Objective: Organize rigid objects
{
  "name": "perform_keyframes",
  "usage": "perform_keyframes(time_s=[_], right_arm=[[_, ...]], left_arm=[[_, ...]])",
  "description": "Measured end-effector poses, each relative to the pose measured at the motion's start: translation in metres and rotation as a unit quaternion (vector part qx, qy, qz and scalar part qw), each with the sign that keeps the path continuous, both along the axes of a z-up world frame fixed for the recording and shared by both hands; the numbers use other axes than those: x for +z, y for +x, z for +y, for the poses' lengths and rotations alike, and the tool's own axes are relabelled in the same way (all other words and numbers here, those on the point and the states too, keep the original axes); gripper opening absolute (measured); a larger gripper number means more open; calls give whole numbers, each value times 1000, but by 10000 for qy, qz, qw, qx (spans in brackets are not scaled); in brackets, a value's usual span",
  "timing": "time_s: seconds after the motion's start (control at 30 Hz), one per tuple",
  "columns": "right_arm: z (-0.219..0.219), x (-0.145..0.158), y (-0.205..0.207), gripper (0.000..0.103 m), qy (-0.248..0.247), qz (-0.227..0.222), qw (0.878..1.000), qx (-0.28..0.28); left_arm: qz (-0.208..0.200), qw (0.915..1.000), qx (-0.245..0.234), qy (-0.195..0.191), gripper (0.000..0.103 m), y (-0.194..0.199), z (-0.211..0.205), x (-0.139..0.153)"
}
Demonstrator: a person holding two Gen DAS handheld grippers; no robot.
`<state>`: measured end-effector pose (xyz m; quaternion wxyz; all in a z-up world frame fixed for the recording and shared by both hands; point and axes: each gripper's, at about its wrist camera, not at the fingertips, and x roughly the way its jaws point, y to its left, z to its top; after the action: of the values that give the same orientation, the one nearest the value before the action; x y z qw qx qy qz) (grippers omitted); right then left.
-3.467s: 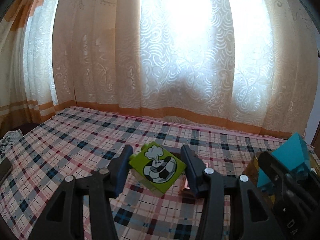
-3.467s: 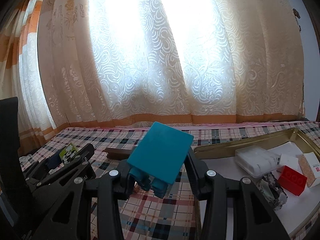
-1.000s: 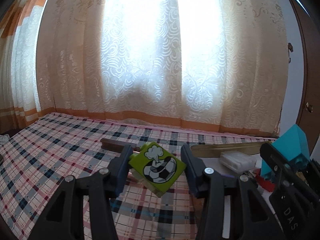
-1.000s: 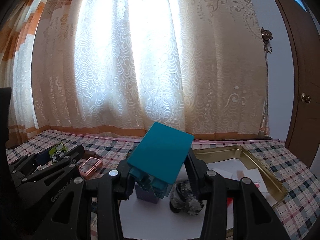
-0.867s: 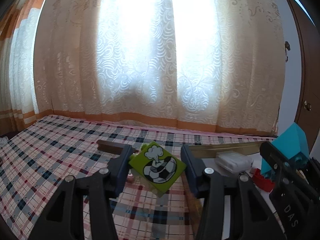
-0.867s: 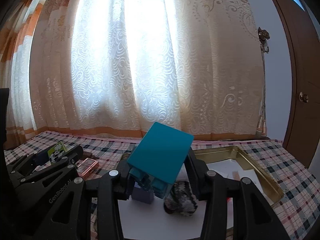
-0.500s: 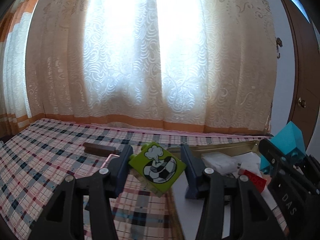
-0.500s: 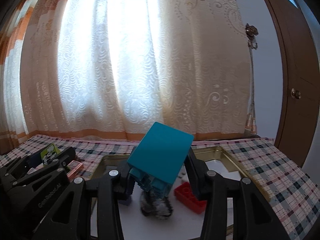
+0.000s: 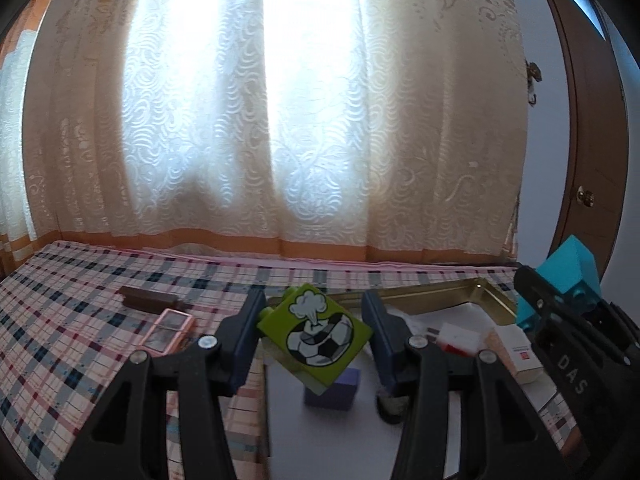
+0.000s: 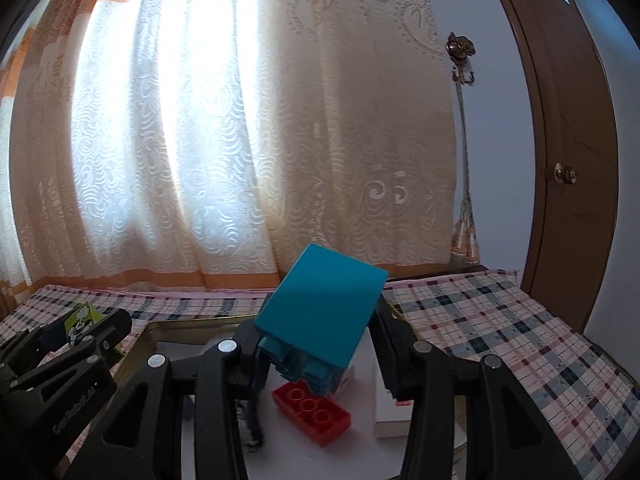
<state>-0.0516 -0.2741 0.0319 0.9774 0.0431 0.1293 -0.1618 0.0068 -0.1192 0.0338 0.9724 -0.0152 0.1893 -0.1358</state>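
My left gripper (image 9: 314,332) is shut on a lime-green block (image 9: 316,334) printed with a football, held tilted above the left end of a gold tray (image 9: 440,299). My right gripper (image 10: 316,348) is shut on a large teal block (image 10: 322,314), studs facing down, over the same tray (image 10: 176,325). Under the teal block a red brick (image 10: 314,410) lies on the tray's white floor. The teal block (image 9: 568,276) and right gripper appear at the right edge of the left wrist view; the green block (image 10: 80,326) shows at far left of the right wrist view.
In the tray lie a purple block (image 9: 332,394), a white and red box (image 9: 458,340), a white carton (image 9: 518,350) and a dark fuzzy thing (image 9: 390,408). On the plaid cloth (image 9: 72,344) left of the tray rest a pink case (image 9: 168,330) and a brown bar (image 9: 148,302). Curtains and a brown door (image 10: 568,160) stand behind.
Both grippers have carried their blocks to the right, from over the plaid cloth to over the tray. The red brick now lies under the teal block. Neither grip has altered.
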Motion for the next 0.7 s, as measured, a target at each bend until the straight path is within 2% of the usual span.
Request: perform_keyframes(time_s=[0.7], right_arm=[[-38, -1, 15, 47, -153, 215, 9987, -446]], left_arm=[[270, 9990, -317, 133, 49, 4, -45, -5]])
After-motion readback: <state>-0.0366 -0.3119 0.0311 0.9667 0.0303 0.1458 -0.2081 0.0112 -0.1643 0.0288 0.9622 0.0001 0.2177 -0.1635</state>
